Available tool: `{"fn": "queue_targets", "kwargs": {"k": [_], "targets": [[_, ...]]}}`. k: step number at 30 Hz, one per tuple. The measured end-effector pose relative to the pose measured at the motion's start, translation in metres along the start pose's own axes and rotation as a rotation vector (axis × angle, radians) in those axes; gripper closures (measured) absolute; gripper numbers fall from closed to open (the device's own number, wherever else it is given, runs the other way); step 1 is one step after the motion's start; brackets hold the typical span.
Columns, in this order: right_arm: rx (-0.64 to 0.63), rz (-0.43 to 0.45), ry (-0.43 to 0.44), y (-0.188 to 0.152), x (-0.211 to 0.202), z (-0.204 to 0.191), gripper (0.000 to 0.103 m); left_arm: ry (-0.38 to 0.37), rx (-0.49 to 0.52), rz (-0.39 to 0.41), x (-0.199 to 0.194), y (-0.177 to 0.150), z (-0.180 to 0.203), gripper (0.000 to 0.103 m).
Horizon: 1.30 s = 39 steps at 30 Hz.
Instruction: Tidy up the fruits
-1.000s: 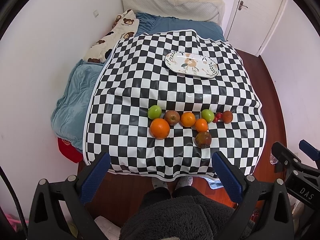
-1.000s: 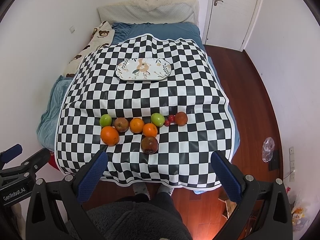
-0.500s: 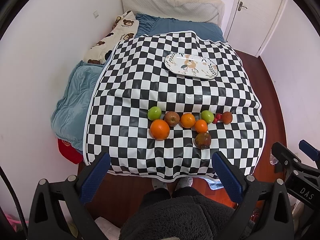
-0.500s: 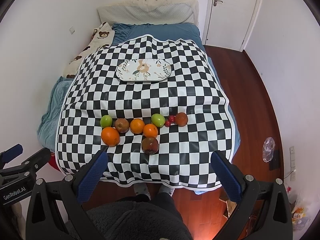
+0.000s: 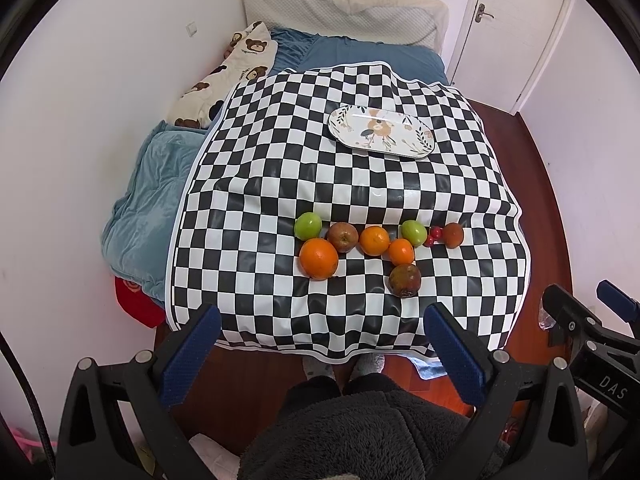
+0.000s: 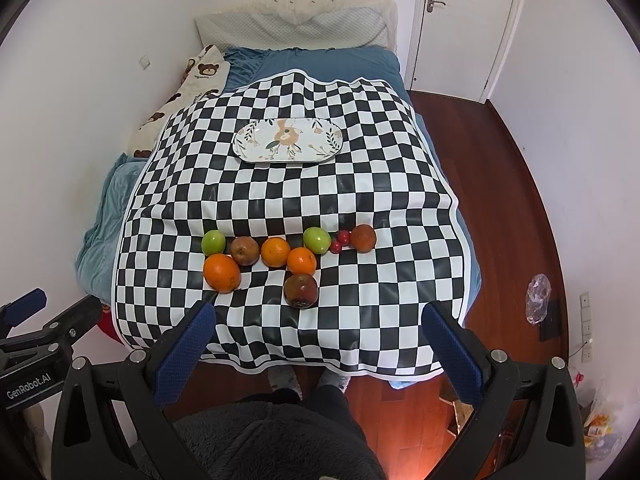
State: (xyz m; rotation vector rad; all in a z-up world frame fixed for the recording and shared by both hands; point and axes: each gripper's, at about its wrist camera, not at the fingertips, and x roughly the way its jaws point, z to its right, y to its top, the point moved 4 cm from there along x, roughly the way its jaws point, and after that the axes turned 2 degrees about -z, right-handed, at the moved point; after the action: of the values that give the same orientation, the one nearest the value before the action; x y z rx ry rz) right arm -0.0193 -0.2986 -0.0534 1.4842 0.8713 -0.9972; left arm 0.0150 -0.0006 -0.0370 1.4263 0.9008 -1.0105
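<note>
Nothing moved — fruits [image 5: 360,248] lie beyond both spread claws [image 5: 320,356].

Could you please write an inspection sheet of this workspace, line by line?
Surface: checkered cloth spread over a bed.
Job's things: oval floral plate at the far side, bare; near edge holds two green apples, large orange, two smaller oranges, three dark reddish fruits, small red fruits.
Clutter: nothing seen on the cloth.
Grippers: left gripper and right gripper both open, holding nothing, short of the fruit.
Cables: black cable at the left view's edge.
Surroundings: bear-print pillow, white door, wooden floor.
</note>
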Motion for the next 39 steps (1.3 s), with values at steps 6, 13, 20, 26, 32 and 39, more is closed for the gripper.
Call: {"fn": "queue_targets", "kwargs": {"k": [6, 13, 20, 26, 32, 39], "targets": [[0.001, 0.001, 0.002, 0.0, -0.001, 0.001, 0.0, 0.0, -0.003, 0.001, 0.0, 0.0, 0.0, 0.0], [0.001, 0.0, 0.004, 0.001, 0.002, 0.002, 0.0, 0.0, -0.001, 0.001, 0.0, 0.0, 0.0, 0.0], [0.021, 0.003, 0.025, 0.004, 0.01, 0.004, 0.0, 0.019, -0.044, 0.041, 0.006, 0.007, -0.007, 0.0], [0.102, -0.087, 0.089, 0.014, 0.078, 0.005, 0.0, 0.071, -0.11, 0.008, 0.065, 0.031, -0.037, 0.0], [0.18, -0.22, 0.112, 0.005, 0.177, 0.017, 0.0, 0.065, -0.129, -0.166, 0.167, 0.031, -0.049, 0.0], [0.232, -0.35, 0.173, -0.014, 0.289, 0.01, 0.0, -0.011, -0.089, -0.379, 0.286, 0.03, -0.028, 0.0]]}}
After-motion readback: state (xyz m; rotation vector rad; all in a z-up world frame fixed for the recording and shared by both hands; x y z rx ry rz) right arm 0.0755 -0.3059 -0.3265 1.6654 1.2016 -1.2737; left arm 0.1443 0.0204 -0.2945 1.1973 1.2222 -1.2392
